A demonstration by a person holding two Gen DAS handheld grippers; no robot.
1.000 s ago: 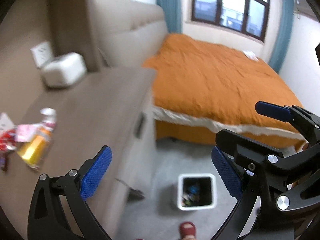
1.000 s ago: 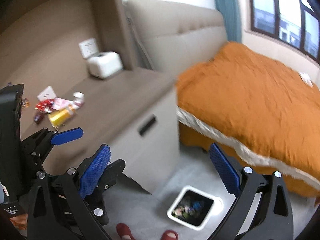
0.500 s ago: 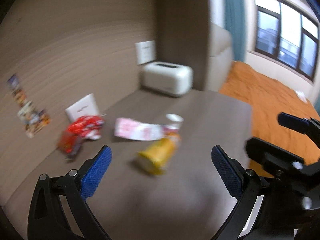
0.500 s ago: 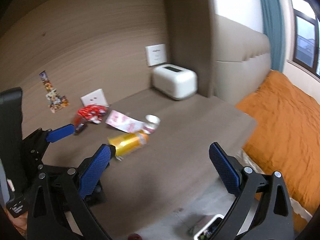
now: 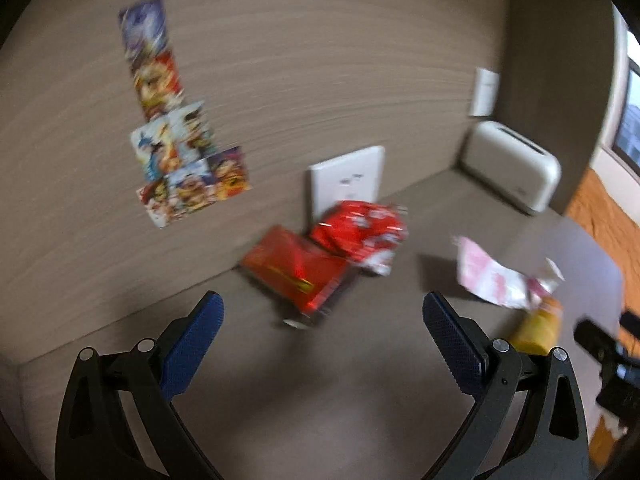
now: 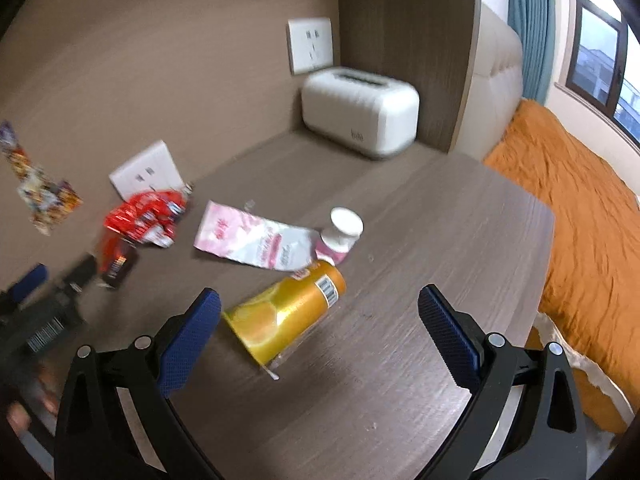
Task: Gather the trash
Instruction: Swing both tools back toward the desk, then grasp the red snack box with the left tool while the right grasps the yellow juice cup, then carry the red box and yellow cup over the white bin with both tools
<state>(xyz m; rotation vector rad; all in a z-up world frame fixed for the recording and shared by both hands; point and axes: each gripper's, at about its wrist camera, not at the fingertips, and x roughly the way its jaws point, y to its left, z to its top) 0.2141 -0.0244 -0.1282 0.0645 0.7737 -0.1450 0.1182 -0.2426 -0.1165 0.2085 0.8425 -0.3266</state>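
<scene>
Crinkled red foil wrappers point(image 5: 356, 236) and glossy yellow cylindrical can point(image 6: 286, 312) lie before both hand-held grippers, gaping empty

Left wrist view looks down over the brown tabletop point(image 5: 320, 420) toward the back wall, close on the red wrapper point(image 5: 360, 232); right wrist view sits further right, angled toward the white toaster point(image 6: 360, 116). Both share the wrapper, toaster and orange can point(image 6: 288, 312)
</scene>
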